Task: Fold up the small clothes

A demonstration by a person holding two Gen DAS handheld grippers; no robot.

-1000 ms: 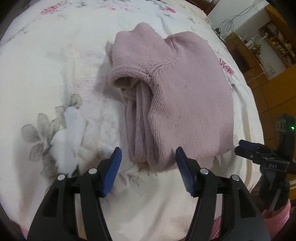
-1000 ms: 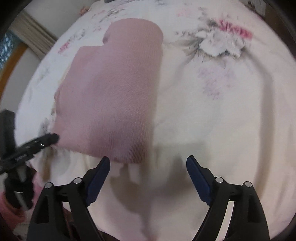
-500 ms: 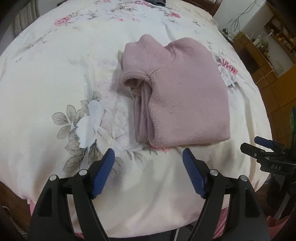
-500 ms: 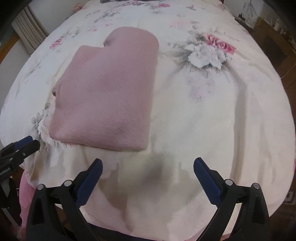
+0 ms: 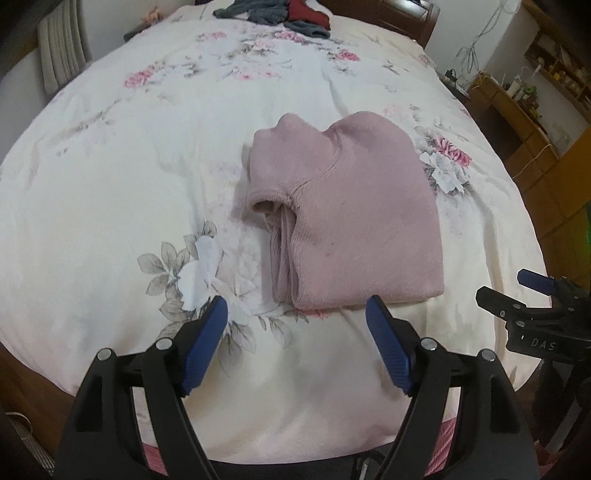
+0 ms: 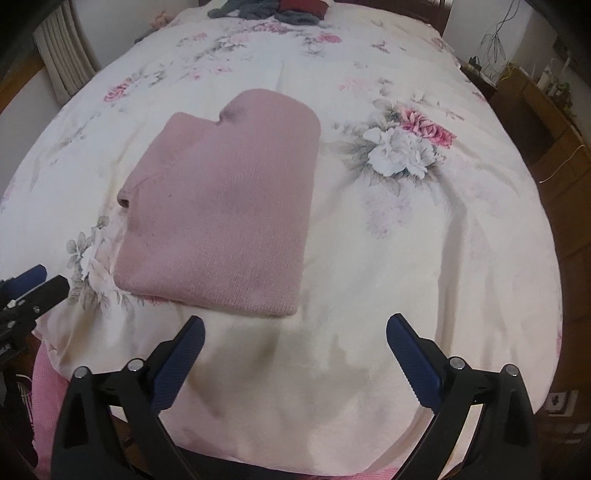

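A dusty-pink ribbed knit sweater (image 5: 354, 218), folded into a compact rectangle, lies on the bed's cream floral-print bedspread (image 5: 122, 177), nearer the bed's near edge than its far edge. At the far edge sits a small heap of grey and dark red clothes (image 5: 273, 14).

The left gripper (image 5: 297, 345) hovers over the near edge of the bed, its two blue-padded fingers (image 5: 205, 343) spread wide apart and holding nothing. The sweater's near hem lies just beyond the fingertips, not touching them; its open cuff and stacked folded layers face the left side.

In the right wrist view, the right gripper (image 6: 295, 363) also hangs above the near edge, fingers (image 6: 413, 365) wide apart and empty. The sweater (image 6: 225, 206) sits ahead and to the left of the gap between them, its near right corner just past the left finger's tip, apart from it. A printed pink and white flower cluster (image 6: 402, 147) lies on the bedspread to the sweater's right.
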